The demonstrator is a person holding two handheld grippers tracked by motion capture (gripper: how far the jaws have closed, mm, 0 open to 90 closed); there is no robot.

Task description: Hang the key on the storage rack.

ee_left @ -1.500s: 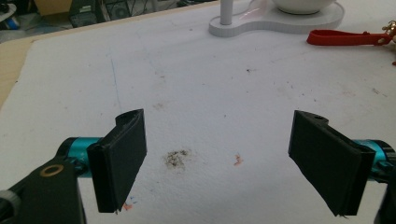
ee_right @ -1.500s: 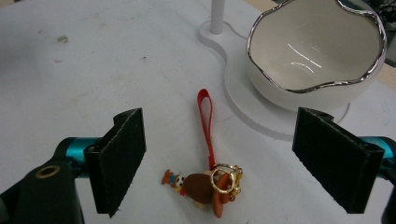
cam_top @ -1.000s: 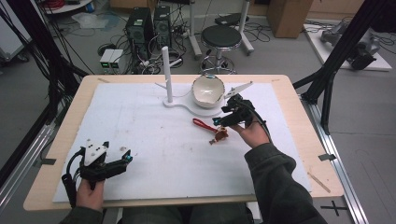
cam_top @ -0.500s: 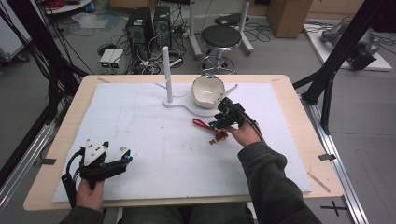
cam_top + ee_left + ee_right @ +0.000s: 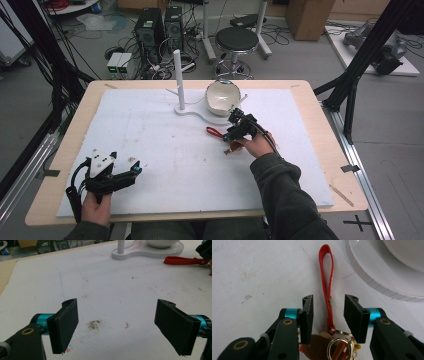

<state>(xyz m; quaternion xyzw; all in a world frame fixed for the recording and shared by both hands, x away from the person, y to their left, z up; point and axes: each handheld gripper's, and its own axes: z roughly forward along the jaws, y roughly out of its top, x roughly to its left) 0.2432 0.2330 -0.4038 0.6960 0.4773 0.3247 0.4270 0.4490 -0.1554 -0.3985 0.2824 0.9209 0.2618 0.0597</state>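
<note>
A red strap (image 5: pixel 325 277) lies flat on the white mat, joined by a gold ring to a brown keychain charm (image 5: pixel 319 347). My right gripper (image 5: pixel 328 300) points down over it, and its jaws have just been closing. The strap runs between the pads with a gap on each side, so nothing is pressed. In the high view the right gripper (image 5: pixel 231 134) sits over the strap (image 5: pixel 215 132) and charm (image 5: pixel 230 149), right of centre. My left gripper (image 5: pixel 135 167) rests at the near left, jaws wide apart with nothing between them (image 5: pixel 122 322).
A white bowl (image 5: pixel 222 96) stands on a flat white base (image 5: pixel 200 112) with an upright post (image 5: pixel 179 80), just beyond the strap. The white mat (image 5: pixel 150 130) covers most of the wooden table (image 5: pixel 310 100). Its left half is bare and lightly stained.
My right hand has come down and leftward onto the keychain, and its jaws have narrowed around the red strap. The left hand has stayed put.
</note>
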